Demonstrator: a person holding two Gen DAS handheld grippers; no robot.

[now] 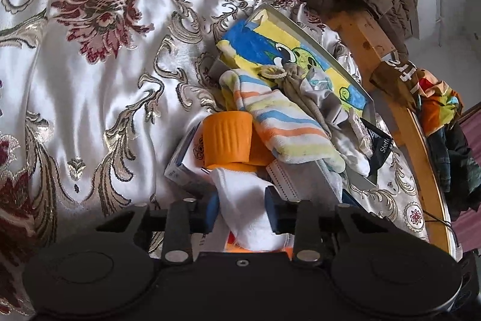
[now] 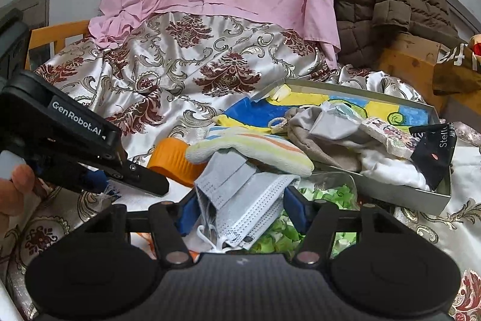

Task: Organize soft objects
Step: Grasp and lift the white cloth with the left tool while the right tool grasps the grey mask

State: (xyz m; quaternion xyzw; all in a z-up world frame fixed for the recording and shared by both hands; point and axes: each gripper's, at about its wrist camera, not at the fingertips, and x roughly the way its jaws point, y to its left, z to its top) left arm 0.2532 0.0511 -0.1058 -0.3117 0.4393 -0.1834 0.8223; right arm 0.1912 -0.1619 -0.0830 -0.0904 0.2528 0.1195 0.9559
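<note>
left gripper (image 1: 242, 211) jaws pinched on a white cloth (image 1: 246, 200) | right gripper (image 2: 240, 209) jaws half open, closed on a pleated grey face mask (image 2: 237, 200) | just beyond both: striped terry sock (image 1: 282, 128), ribbed orange cup (image 1: 227, 139), shallow tin tray (image 2: 399, 197) of soft things | risk: slick satin bedspread (image 1: 99, 98); lifting may drag the sock, tip the cup

Two black handheld claws with blue pads

The left claw (image 1: 242, 208) is showing a matte black body with two round housings, silver rivets on its linkage arms and a small screw at centre; its side is carrying white "GenRobot.AI" lettering. The right claw (image 2: 240, 208) is showing a carbon-weave top plate, matching round housings and rivets, and blue fingers (image 2: 296, 208). A fingertip (image 2: 21, 179) is peeking in.
</note>
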